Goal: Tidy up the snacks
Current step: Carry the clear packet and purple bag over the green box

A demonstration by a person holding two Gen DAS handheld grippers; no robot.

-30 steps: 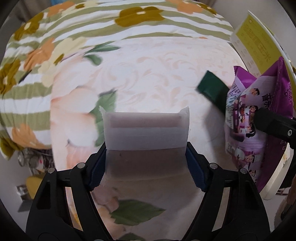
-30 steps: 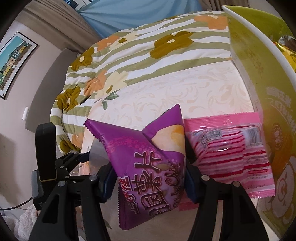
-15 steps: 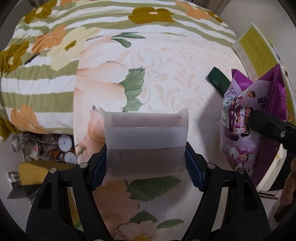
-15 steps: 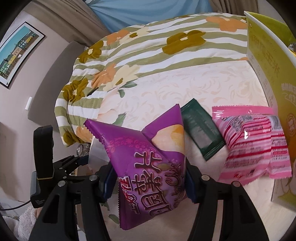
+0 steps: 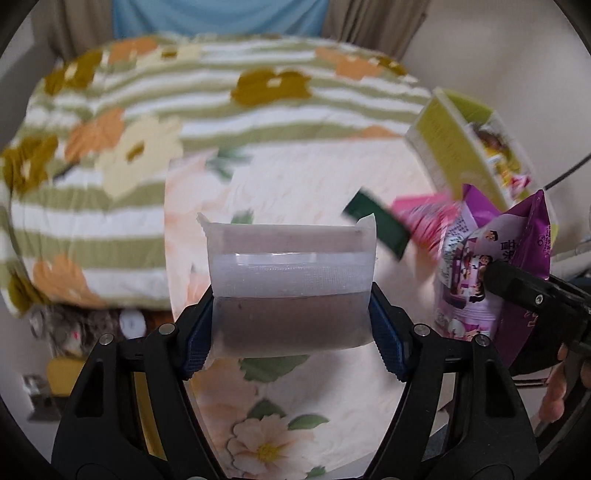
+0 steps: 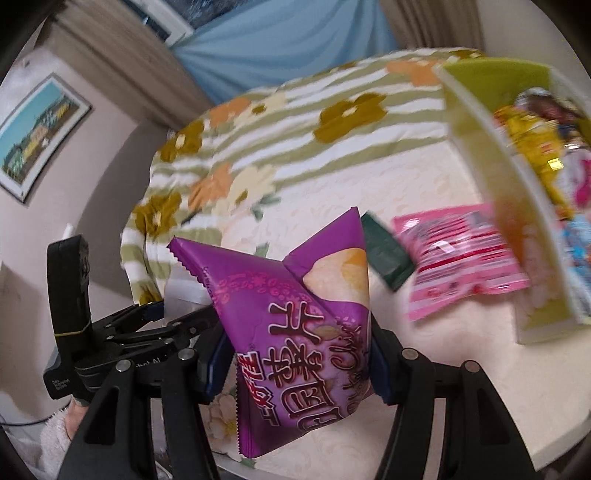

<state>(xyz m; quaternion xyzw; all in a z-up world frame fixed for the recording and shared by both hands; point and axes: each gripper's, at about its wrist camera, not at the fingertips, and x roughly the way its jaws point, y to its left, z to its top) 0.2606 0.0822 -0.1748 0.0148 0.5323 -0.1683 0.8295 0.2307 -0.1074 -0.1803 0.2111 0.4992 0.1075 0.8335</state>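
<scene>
A floral tablecloth (image 5: 303, 184) with peach blossoms spreads ahead of and beneath the tongs. Beyond it lies a green-striped flowered blanket (image 6: 295, 122). Farther back hang a blue curtain (image 6: 280, 40) and beige drapes (image 6: 110, 70). High to the left of the tongs, a framed picture (image 6: 40, 133) hangs on the wall.

left gripper (image 5: 291, 325) raised, tilted up: blue curtain (image 5: 221, 16) now visible | yellow-green cardboard box (image 6: 491, 184) interior with snacks revealed | both views now motion-blurred
</scene>
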